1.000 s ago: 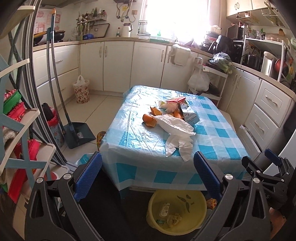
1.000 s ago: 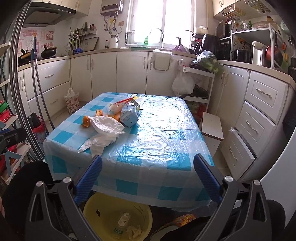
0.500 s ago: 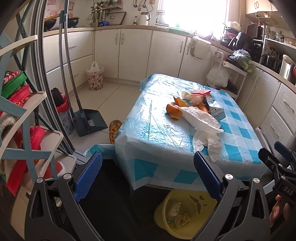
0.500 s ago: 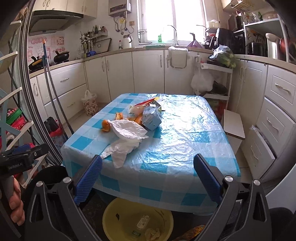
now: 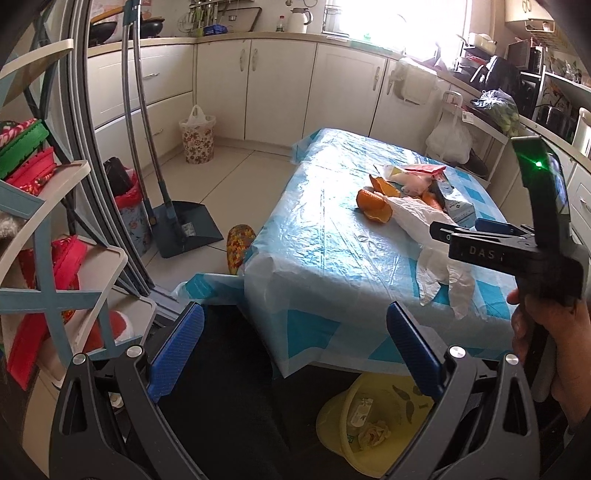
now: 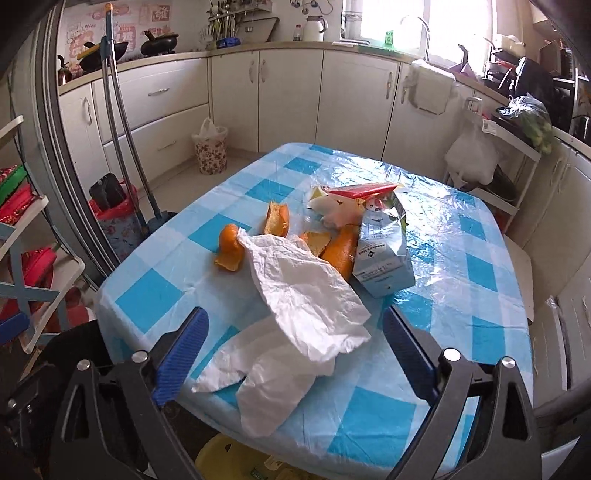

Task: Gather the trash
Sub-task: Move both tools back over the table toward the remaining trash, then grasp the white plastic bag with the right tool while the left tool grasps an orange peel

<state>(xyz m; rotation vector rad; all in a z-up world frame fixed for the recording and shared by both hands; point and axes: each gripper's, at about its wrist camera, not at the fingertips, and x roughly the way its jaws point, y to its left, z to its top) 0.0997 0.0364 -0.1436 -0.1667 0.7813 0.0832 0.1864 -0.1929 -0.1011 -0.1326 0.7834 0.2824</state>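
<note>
Now | right gripper (image 6: 293, 354) jaws apart (just narrowing), empty above white bag (image 6: 303, 310) | lower squarely, pinch the crumpled middle | left gripper (image 5: 293, 349) apart, probably idle

Dustpan (image 5: 184, 229) stands on floor (image 5: 236, 173), long handles leaning at left. Floral bin (image 5: 197, 138) beside cabinets (image 5: 280, 85). Kettle (image 6: 314, 29) on worktop. Shelf rack (image 5: 44, 236) holds red items. White bag (image 6: 471, 157) hangs at right.

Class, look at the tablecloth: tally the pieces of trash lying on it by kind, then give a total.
Orange peel pieces: 4
White plastic bags: 2
Blue carton: 1
Red-and-white wrappers, overlapping: about 2
Total: about 9
</note>
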